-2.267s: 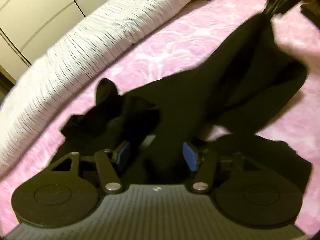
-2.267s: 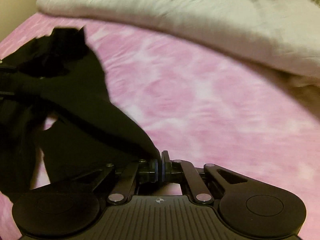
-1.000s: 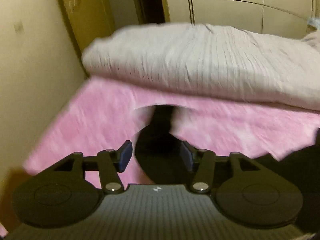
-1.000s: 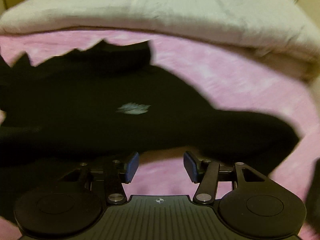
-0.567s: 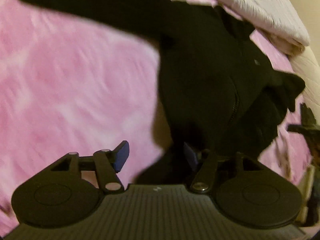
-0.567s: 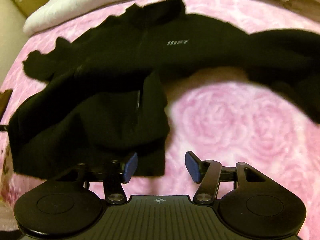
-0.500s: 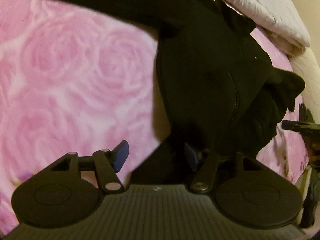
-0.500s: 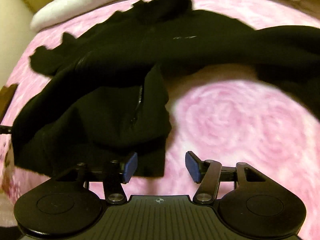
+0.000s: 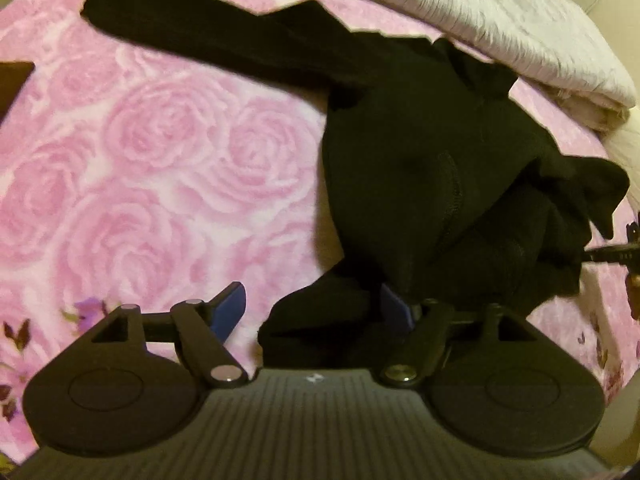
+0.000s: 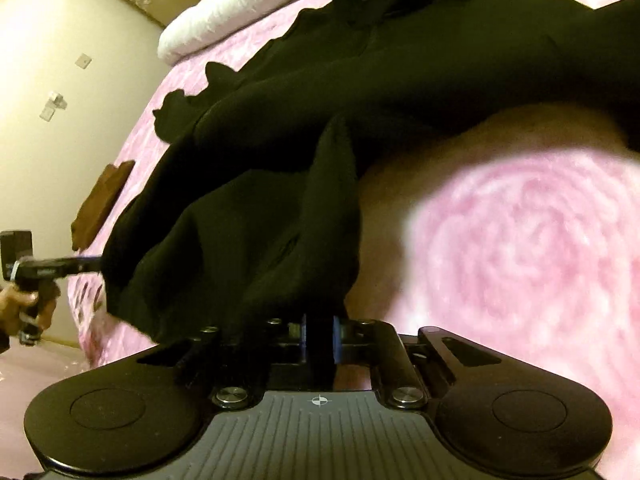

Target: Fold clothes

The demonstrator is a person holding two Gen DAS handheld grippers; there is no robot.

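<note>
In the left wrist view we see the left gripper (image 9: 310, 308) with its jaws standing apart, a corner of hem of the one black jacket (image 9: 420, 184) lying between them; the blue pad of the left finger is bare, the right pad half hidden by cloth. The jacket lies on the bed, on a pink rose-patterned blanket (image 9: 160, 168), with one sleeve (image 9: 208, 40) stretched toward the far left and the body bunched at right. A single white ribbed duvet (image 9: 500, 28) lies beyond it. At the right edge we note the tip of the other tool, touching the bunched cloth. In the right wrist view we see what the first cannot show: the right gripper (image 10: 320, 340) has its jaws clamped on a raised fold of the black jacket (image 10: 360, 92). This view alone shows a hand (image 10: 28, 308) holding the left gripper (image 10: 52, 266) at the jacket's far hem, and the cream wall (image 10: 60, 40) behind.
</note>
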